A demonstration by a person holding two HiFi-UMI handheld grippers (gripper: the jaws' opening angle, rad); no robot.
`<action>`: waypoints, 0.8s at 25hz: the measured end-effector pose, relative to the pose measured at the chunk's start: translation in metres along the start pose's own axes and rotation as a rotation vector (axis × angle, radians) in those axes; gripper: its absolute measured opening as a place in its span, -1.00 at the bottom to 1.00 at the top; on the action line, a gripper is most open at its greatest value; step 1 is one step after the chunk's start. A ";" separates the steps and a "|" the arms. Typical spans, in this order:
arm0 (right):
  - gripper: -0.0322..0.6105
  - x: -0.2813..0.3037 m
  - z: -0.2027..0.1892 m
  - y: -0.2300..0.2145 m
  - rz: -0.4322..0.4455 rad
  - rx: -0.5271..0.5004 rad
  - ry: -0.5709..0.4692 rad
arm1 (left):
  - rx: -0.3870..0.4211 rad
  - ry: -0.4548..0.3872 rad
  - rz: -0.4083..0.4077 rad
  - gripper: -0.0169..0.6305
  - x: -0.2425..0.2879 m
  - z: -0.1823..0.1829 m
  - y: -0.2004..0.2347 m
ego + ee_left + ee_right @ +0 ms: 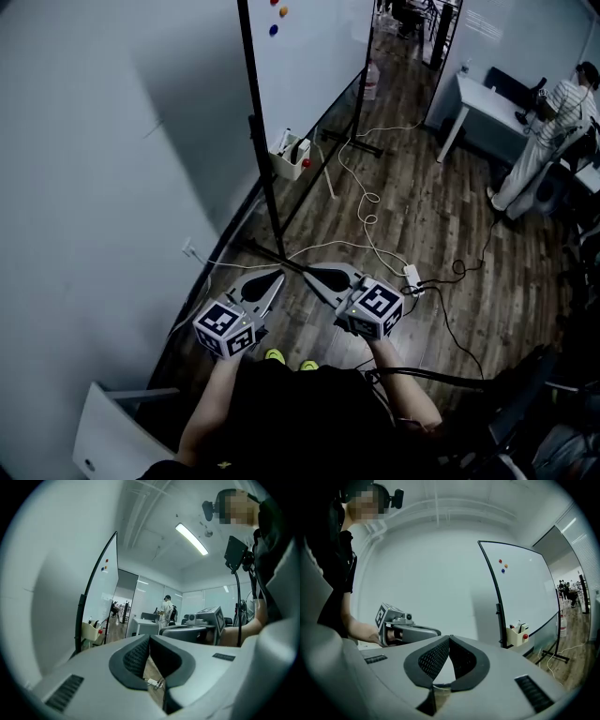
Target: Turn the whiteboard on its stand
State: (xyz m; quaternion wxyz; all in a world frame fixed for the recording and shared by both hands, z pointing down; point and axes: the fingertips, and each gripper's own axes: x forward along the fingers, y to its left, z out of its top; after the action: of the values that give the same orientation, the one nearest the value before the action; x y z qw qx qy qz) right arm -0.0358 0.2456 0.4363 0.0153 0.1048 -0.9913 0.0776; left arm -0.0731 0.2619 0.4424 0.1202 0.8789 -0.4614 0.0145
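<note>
The whiteboard (314,56) stands on its black-framed stand (260,141) close to the grey wall, seen nearly edge-on, with small magnets near its top. A cream marker box (291,155) hangs on the frame. My left gripper (278,277) and right gripper (313,271) are held side by side just short of the stand's near post, touching nothing. In the left gripper view the left gripper (149,637) is shut and empty, the whiteboard (105,590) ahead to its left. The right gripper (449,638) is also shut and empty, with the whiteboard (525,590) at its right.
The grey wall (112,141) runs along the left. White cables (367,202) and a power strip (412,275) lie on the wooden floor by the stand's feet. A white desk (487,108) and a standing person (548,141) are at the far right.
</note>
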 end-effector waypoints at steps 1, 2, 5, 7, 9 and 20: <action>-0.89 0.000 -0.001 -0.001 -0.001 0.000 0.004 | -0.001 0.000 0.004 -0.93 0.000 0.000 0.001; -0.89 0.000 -0.003 -0.003 -0.001 0.001 0.007 | -0.002 0.001 0.007 -0.93 0.000 0.000 0.002; -0.89 -0.003 -0.006 -0.005 0.001 0.008 0.019 | -0.006 0.007 0.017 -0.93 0.000 -0.002 0.002; -0.89 -0.005 -0.009 -0.006 0.002 0.013 0.029 | -0.011 0.006 0.027 -0.93 -0.001 -0.002 0.002; -0.89 -0.004 -0.011 -0.008 0.005 0.021 0.032 | -0.019 0.001 0.037 -0.93 -0.002 -0.003 0.005; -0.89 0.022 -0.019 -0.026 0.025 0.015 0.079 | -0.038 -0.010 0.047 -0.93 0.010 -0.003 0.040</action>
State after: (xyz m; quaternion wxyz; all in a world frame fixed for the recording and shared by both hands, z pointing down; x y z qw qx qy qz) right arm -0.0519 0.2185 0.4597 0.0527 0.0892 -0.9906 0.0892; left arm -0.0997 0.2324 0.4544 0.1343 0.8653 -0.4829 0.0040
